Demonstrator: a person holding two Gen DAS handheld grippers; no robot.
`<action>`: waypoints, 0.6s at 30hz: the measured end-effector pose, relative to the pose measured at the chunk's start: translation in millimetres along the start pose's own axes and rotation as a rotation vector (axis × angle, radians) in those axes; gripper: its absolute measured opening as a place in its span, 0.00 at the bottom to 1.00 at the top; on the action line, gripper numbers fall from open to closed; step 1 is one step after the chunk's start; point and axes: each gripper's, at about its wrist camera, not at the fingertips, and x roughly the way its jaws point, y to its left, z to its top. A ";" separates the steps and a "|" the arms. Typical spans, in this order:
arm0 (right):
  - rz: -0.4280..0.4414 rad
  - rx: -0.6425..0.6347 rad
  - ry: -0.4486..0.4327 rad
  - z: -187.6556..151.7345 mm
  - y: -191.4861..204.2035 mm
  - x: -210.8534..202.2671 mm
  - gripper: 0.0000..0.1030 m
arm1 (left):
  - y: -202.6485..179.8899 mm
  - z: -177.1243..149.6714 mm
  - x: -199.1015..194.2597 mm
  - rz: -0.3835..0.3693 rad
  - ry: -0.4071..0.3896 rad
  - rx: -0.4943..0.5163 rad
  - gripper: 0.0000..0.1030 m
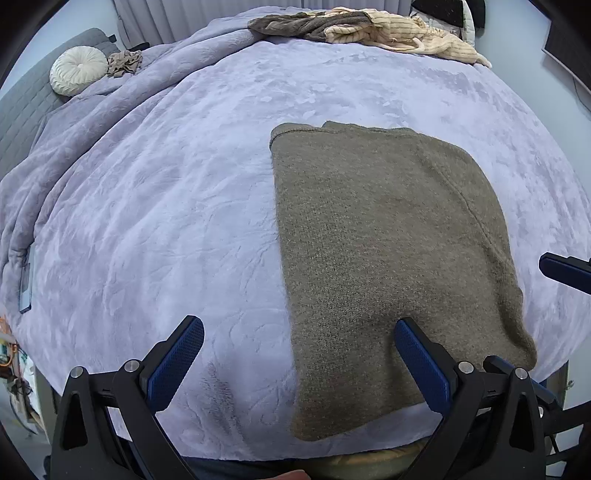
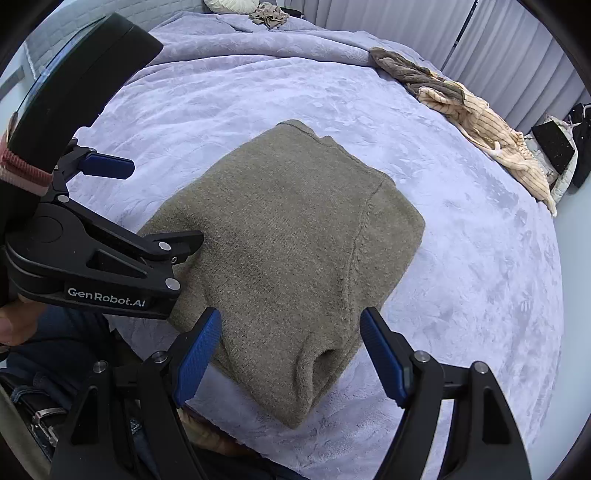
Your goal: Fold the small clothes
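One folded olive-brown knit sweater (image 1: 388, 266), flat on bed's lavender plush blanket (image 1: 166, 221), lower right of centre in left wrist view, centre in right wrist view. Edges squared, seam line curving down right side, cuff-like opening at near corner in right wrist view.

Left tongs (image 1: 299, 354) spread wide, nothing gripped: one blue pad over bare blanket, other over sweater's near left portion. Same tongs at left edge of right wrist view, beside sweater's left border; contact with knit not clear.

Right tongs (image 2: 290, 350) likewise spread wide, empty, straddling sweater's near corner; pads apart from fabric on both sides. One blue tip visible at right edge of left wrist view.

No containers visible.

Heaped along bed's far edge: grey-brown garment (image 1: 295, 26) overlapping cream striped garment (image 1: 406, 37), top centre of left wrist view, upper right of right wrist view. Round cream cushion (image 1: 77, 70) at upper left of left wrist view, small crumpled beige cloth (image 1: 123, 62) just beside. Grey quilted headboard (image 1: 22, 107) at left edge. Pale curtains (image 2: 480, 48) behind bed. Dark bag-like item (image 2: 557, 147) at right edge of right wrist view.
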 end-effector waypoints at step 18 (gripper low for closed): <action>-0.032 -0.045 0.030 13.9 11.0 1.0 0.78 | 24.4 0.1 1.9 -0.046 -0.004 -0.049 1.00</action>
